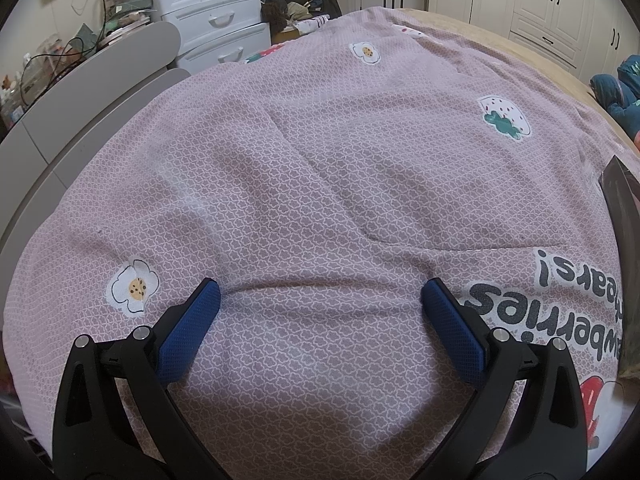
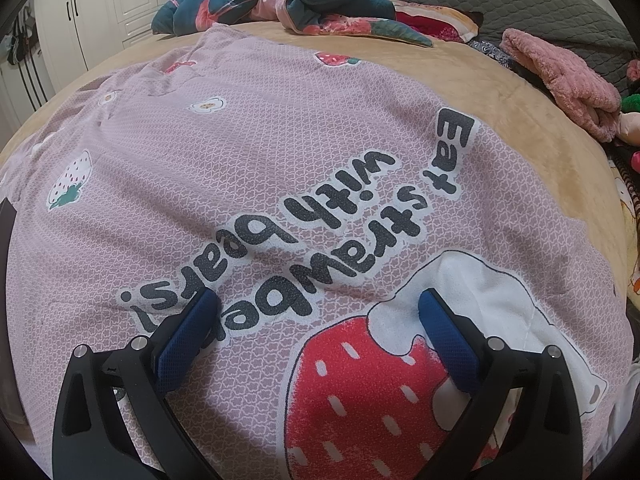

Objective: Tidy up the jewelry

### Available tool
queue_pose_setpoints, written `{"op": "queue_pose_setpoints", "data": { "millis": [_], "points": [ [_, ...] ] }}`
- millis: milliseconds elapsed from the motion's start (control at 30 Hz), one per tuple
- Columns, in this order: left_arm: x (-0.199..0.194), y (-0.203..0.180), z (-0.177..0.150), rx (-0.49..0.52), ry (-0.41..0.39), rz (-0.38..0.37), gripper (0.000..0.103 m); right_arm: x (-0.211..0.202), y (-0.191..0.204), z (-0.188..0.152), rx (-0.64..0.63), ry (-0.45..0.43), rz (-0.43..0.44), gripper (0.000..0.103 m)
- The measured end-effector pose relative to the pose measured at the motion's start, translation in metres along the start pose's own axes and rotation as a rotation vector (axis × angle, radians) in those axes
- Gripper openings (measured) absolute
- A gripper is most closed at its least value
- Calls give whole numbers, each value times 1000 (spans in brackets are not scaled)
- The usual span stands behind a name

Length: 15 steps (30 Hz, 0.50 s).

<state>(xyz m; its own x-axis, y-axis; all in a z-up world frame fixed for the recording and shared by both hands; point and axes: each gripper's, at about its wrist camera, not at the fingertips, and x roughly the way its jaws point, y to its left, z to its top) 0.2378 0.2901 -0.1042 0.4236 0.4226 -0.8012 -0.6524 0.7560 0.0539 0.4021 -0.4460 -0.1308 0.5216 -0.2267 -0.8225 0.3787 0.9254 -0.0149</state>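
Observation:
No jewelry shows in either view. My left gripper [image 1: 320, 290] is open and empty, its blue pads [image 1: 188, 332] wide apart just above a pink patterned blanket [image 1: 320, 168]. My right gripper [image 2: 318, 302] is open and empty too, over the same blanket [image 2: 260, 140] near the printed strawberry [image 2: 360, 396] and black lettering [image 2: 320, 240]. A dark box-like object [image 1: 624, 264] sits at the right edge of the left wrist view; the same dark edge [image 2: 6, 224] shows at the left of the right wrist view. What it holds is hidden.
The blanket lies on a tan bed cover [image 2: 500, 120]. Crumpled bedding [image 2: 288, 0] and a pink towel [image 2: 560, 80] lie at the far side. White drawers [image 1: 216, 12] and a grey headboard-like panel [image 1: 92, 92] stand left; white wardrobes [image 1: 560, 4] stand behind.

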Motion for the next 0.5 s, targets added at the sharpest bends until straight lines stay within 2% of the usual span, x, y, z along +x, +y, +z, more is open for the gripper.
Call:
{"op": "queue_pose_setpoints", "data": {
  "millis": [500],
  "points": [
    [1, 3, 0, -7, -7, -11, 95, 0, 0, 0, 1, 0, 2, 99]
  ]
}}
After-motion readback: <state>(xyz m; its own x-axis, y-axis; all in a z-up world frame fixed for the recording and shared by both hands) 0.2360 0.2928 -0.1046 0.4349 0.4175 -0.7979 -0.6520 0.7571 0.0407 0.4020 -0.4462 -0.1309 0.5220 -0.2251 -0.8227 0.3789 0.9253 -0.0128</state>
